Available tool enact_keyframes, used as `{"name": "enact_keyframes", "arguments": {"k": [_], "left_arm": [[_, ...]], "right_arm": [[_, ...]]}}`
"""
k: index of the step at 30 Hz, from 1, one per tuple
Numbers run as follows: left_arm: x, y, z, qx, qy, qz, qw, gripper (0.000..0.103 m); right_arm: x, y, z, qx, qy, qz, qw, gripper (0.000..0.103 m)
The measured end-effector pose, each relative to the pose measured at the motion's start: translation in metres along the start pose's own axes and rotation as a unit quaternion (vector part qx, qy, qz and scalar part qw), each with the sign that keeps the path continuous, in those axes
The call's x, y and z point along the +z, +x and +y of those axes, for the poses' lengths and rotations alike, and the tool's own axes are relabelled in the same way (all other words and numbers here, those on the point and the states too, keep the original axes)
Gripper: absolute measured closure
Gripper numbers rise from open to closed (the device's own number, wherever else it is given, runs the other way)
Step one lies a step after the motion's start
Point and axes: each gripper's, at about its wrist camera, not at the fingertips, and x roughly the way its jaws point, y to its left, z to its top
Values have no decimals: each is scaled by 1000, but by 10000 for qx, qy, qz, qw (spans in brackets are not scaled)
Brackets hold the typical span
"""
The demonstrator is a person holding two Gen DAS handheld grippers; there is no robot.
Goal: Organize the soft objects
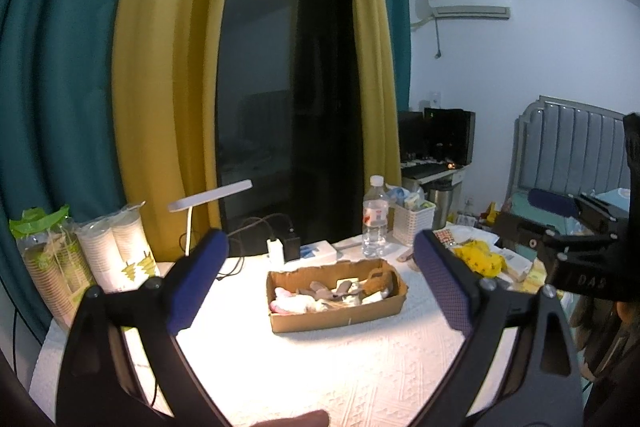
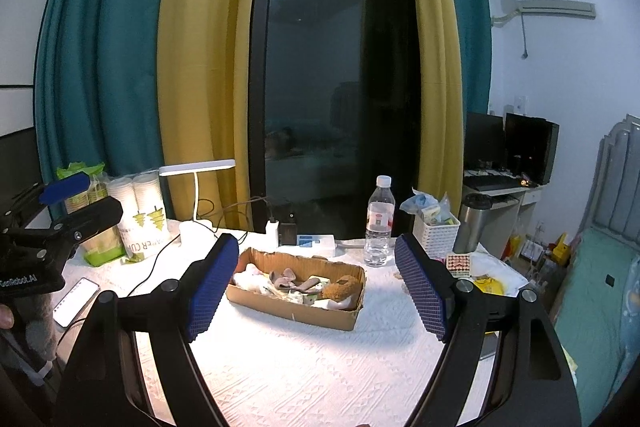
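Both grippers are hovering above the white-clothed tabletop [image 2: 320,367] with their blue pads spread wide apart, holding nothing. The left gripper [image 1: 320,283] and the right gripper [image 2: 318,287] are each pointing toward a shallow cardboard box [image 2: 320,315] sitting mid-tabletop. Inside it, soft objects are lying jumbled: a pink-and-white sock [image 1: 290,303], grey socks [image 2: 288,281] and a brown plush piece [image 2: 340,287]. Behind the box, a water bottle [image 2: 379,223] is standing upright beside a white basket [image 2: 436,237]. A desk lamp [image 2: 198,169] is shining at the left.
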Motion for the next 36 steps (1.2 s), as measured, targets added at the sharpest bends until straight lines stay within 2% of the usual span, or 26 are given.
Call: {"name": "enact_keyframes", "arguments": {"k": [24, 36], "left_arm": [[-5, 6, -4, -57, -19, 27, 10000, 7], [-10, 25, -6, -134, -54, 139, 9998, 7]], "right_arm": [[0, 4, -3, -32, -11, 17, 10000, 20], [-12, 14, -9, -71, 3, 173, 9998, 20]]}}
